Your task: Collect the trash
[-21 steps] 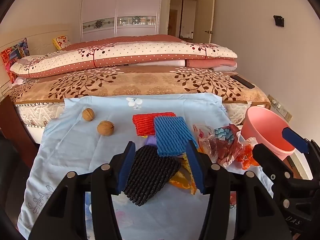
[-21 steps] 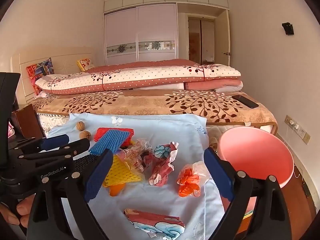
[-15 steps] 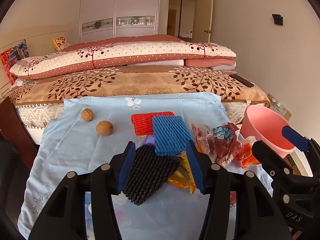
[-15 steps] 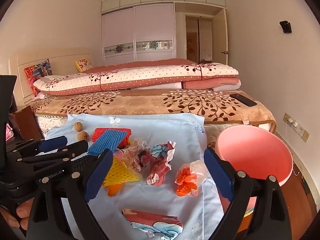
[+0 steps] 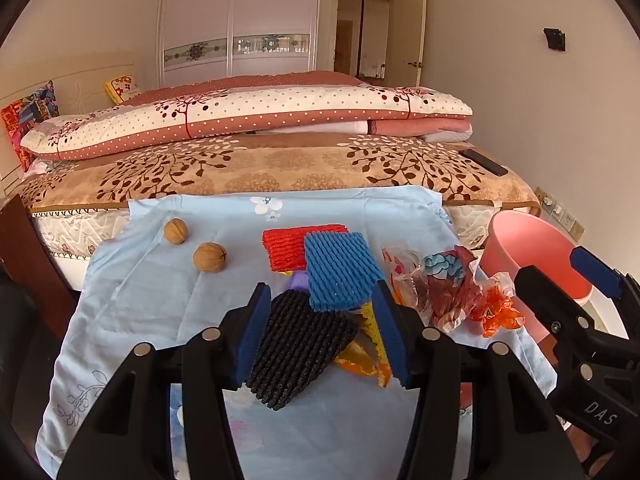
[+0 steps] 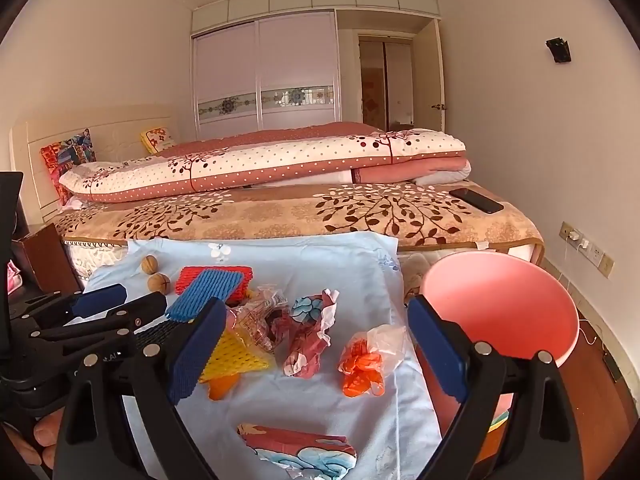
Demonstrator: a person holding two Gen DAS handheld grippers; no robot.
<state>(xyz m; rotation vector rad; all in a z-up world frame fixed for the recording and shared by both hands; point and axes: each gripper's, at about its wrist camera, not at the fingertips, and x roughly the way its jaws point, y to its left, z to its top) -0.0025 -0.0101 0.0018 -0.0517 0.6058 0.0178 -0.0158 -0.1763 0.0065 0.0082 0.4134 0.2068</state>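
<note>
Trash lies on a light blue cloth (image 5: 152, 304): a black foam net (image 5: 296, 348), a blue foam net (image 5: 338, 272), a red foam net (image 5: 286, 244), a yellow net (image 6: 234, 354), crumpled wrappers (image 6: 310, 334), an orange plastic scrap (image 6: 362, 362) and a flat printed wrapper (image 6: 300, 446). My left gripper (image 5: 320, 334) hangs open above the black net, nothing between its pads. My right gripper (image 6: 314, 354) stands wide open above the wrappers, holding nothing. A pink bucket (image 6: 500, 312) stands at the right, off the cloth.
Two walnuts (image 5: 210, 258) rest at the cloth's far left. Behind it runs a bed (image 5: 280, 164) with a folded quilt and a dark phone (image 5: 484, 162) near its right edge. A dark wooden piece (image 6: 42, 258) stands at the left. A hand (image 6: 40, 436) shows low at the left.
Both views have shifted only slightly. The grippers stay open and nothing on the cloth has moved.
</note>
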